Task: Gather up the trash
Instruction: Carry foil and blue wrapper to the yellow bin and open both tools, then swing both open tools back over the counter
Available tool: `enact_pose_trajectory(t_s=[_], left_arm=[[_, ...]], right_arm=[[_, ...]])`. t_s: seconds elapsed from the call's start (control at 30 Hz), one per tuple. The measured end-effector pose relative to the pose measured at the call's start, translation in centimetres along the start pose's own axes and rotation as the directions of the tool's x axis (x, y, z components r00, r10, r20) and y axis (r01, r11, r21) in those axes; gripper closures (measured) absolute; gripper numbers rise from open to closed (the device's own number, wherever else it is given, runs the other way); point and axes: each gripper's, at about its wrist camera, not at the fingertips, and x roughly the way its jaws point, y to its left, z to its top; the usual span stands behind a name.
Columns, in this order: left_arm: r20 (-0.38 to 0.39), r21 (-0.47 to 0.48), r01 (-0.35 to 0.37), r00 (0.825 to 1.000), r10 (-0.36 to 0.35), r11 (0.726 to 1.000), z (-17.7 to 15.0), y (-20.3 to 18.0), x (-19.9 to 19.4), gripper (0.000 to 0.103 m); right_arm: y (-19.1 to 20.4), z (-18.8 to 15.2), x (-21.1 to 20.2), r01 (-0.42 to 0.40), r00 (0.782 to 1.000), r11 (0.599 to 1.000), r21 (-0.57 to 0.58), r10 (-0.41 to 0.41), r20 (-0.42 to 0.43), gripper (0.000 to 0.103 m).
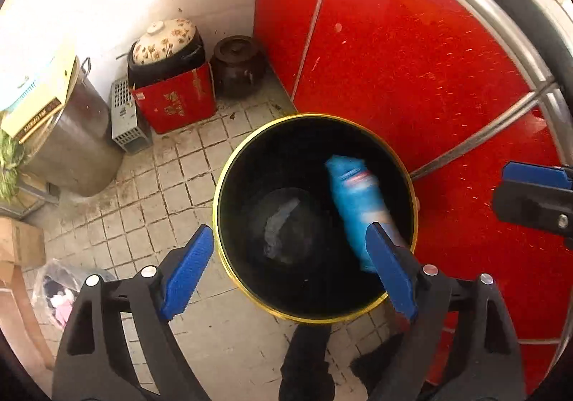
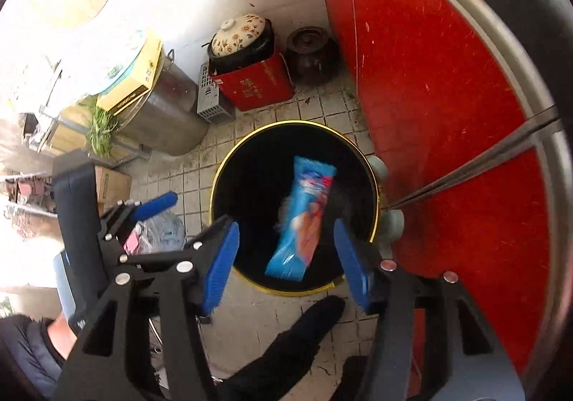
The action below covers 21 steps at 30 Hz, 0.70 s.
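Your left hand-held gripper (image 1: 290, 270) hangs over the black bin (image 1: 229, 186) with its gold rim, jaws spread wide and gripping nothing; its blue pads (image 1: 186, 273) stand at about 8 and 4 o'clock of the bin's mouth. In the left wrist view a blurred blue wrapper (image 1: 354, 193) lies inside the bin toward 3 o'clock, partly behind the right-side pad, though you cannot tell whether it touches that pad. Your right hand-held gripper (image 2: 286, 265) is also released, its jaws apart with the blue snack packet (image 2: 304, 218) seen between them, free of both pads, down within the bin's dark opening. The bin stands on the tiled floor (image 1: 150, 186), just beside the red cabinet doors (image 1: 412, 60) at 3 o'clock. Farther off at 11 o'clock sit a flowered pot lid (image 1: 164, 41) on a red box (image 1: 175, 103) and a brown clay jar (image 1: 238, 66). A dark shoe (image 2: 286, 347) shows at 6 o'clock.
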Motion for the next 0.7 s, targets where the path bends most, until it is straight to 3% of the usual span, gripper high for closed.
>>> enact_pose_trajectory(t_s=[0.03, 0.17, 0.23, 0.3, 0.47, 0.57, 0.7], left_arm=[[0.012, 0.014, -0.004, 1.0, 0.003, 1.0, 0.2, -0.2, -1.1, 0.019], [0.069, 0.106, -0.028, 0.997, 0.021, 0.994, 1.0, -2.4, -7.2, 0.014], [0.101, 0.172, -0.029, 0.995, 0.012, 0.985, 1.1, -4.5, -10.7, 0.013], [0.117, 0.24, -0.024, 0.993, -0.004, 0.97, 1.4, -7.2, -14.1, 0.013], [0.129, 0.389, 0.077, 0.982, -0.137, 0.918, 2.4, -15.6, -20.3, 0.011], [0.101, 0.504, 0.188, 0.956, -0.274, 0.843, 2.5, -22.8, -23.2, 0.011], [0.025, 0.696, 0.296, 0.901, -0.434, 0.654, 0.6, -33.5, -26.6, 0.011]], right_arm=[[0.3, -0.3, -1.7, -0.006, 1.0, 1.0, 0.002, 0.006, 0.02, 0.046], [1.0, -1.8, -9.4, 0.005, 0.992, 1.0, 0.023, -0.008, 0.122, 0.012], [0.9, -2.2, -13.5, 0.029, 0.989, 0.998, 0.062, -0.037, 0.141, 0.012], [0.4, -3.0, -17.1, -0.002, 0.983, 0.995, 0.099, -0.016, 0.181, 0.012], [-3.7, -8.4, -29.0, 0.101, 0.938, 0.97, 0.219, -0.167, 0.304, 0.012], [-7.5, -13.6, -34.6, 0.154, 0.891, 0.918, 0.366, -0.29, 0.351, 0.012], [-12.5, -21.9, -40.4, 0.236, 0.805, 0.768, 0.595, -0.497, 0.323, 0.012]])
